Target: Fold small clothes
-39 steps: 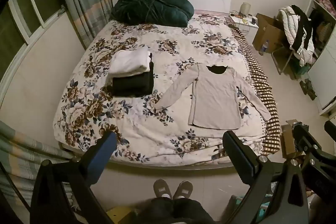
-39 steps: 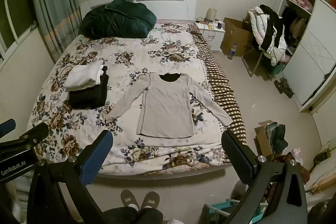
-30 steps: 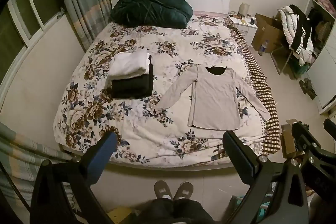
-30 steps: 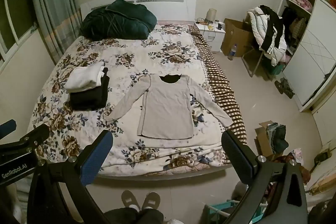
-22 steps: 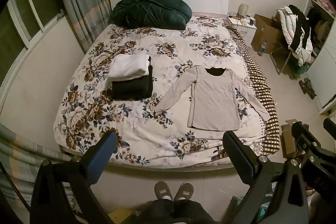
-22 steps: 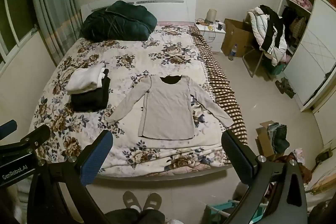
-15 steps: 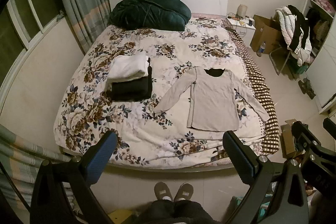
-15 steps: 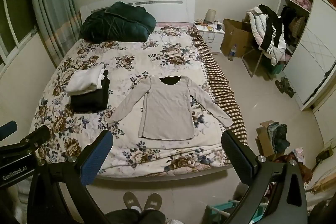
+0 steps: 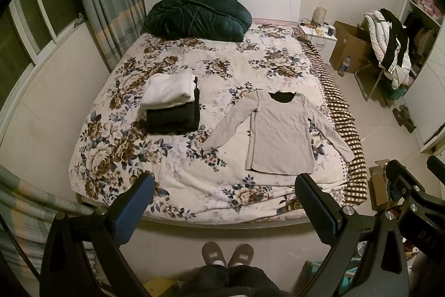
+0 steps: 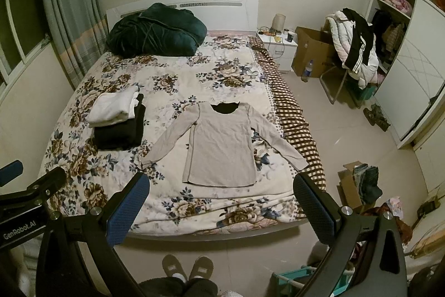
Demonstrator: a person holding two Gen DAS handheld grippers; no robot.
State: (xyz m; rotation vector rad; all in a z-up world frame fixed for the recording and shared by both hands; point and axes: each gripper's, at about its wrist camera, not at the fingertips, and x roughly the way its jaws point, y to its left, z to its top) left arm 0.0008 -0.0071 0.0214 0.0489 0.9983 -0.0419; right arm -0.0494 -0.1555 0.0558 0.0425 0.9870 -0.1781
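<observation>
The beige long-sleeved top [image 9: 279,134] is laid flat near the bed's [image 9: 178,185] foot, sleeves spread for folding, while the left gripper [image 9: 222,202] and right gripper [image 10: 221,202] are held wide apart, empty, above the floor.

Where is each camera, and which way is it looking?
Left wrist: on the left gripper, above the bed's foot, facing the headboard; its open fingers and the slippers show.
Right wrist: on the right gripper, likewise; open fingers, slippers and the left gripper's edge show.
Both share: the beige shirt lying flat, the folded stack and the floral bedspread.
</observation>
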